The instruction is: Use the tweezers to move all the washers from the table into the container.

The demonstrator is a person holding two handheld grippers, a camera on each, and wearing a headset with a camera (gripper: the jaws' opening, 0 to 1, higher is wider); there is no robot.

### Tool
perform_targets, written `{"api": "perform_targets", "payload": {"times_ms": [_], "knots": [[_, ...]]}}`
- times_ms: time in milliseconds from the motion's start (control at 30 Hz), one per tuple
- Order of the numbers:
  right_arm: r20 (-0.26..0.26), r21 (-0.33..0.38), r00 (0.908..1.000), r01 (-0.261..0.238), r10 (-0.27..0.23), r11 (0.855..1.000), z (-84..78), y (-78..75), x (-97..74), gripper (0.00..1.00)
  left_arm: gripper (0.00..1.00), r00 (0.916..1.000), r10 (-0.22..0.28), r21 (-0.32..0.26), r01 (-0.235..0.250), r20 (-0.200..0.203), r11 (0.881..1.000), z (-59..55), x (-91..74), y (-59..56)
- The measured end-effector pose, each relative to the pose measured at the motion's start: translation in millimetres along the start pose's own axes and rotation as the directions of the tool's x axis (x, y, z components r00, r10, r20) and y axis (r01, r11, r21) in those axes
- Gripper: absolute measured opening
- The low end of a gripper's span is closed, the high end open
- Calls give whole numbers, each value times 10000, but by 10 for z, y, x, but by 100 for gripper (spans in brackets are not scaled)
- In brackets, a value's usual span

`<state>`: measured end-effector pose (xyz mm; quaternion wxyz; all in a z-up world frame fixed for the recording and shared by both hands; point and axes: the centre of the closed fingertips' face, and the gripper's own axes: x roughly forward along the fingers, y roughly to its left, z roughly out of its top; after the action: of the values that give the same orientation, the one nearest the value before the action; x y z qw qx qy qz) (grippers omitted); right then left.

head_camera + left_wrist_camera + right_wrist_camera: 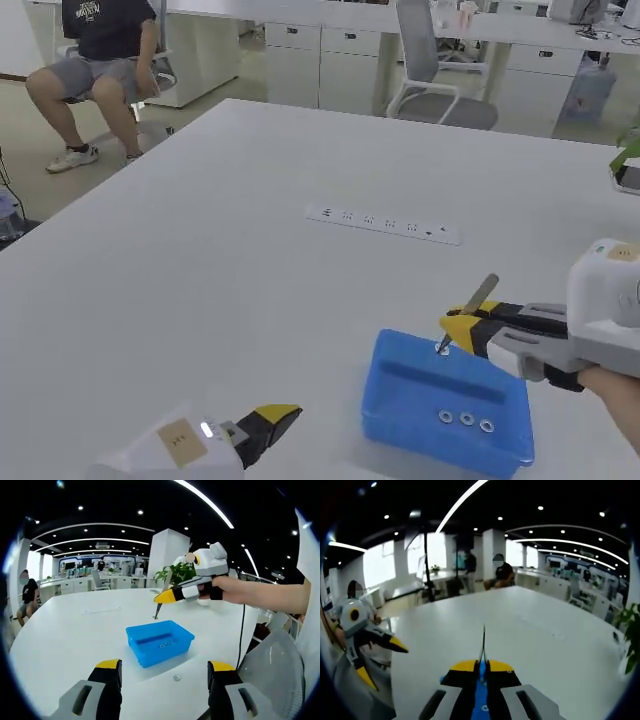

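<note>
Beneath the right gripper (452,324), its fingers clenched on thin steel tweezers (484,292) in the head view, sits a blue plastic container (400,385) holding three metal washers (466,418). Left gripper view: the left gripper (164,666) has its fingers released, one stray washer (176,678) between them on the smooth white tabletop (75,630). Light and slippery, it likely wants pinching across its ring. Right gripper view: a bright office (555,582) lies beyond the fingertips.

No lettering is clear enough to read
</note>
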<state>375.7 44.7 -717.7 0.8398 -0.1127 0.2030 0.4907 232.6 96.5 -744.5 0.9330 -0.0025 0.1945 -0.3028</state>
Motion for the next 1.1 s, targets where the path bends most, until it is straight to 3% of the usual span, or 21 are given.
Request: {"api": "perform_targets", "payload": {"times_ms": [400,667,1100], "knots": [[-674,170,9975,-176,187,9997,-280,-50,193,3,69,9999,145,-38,-144,33,9999,-10,-9,47],[-948,570,9953,-139,193,9983,-461,-84,237,3,69,9999,130,-11,-130,6,9999,-22,-10,54],[-1481,589,9884,-254,339,9979,-712,-75,319,3,68,9999,155,6,-155,-12,9999,-17,-10,47]]}}
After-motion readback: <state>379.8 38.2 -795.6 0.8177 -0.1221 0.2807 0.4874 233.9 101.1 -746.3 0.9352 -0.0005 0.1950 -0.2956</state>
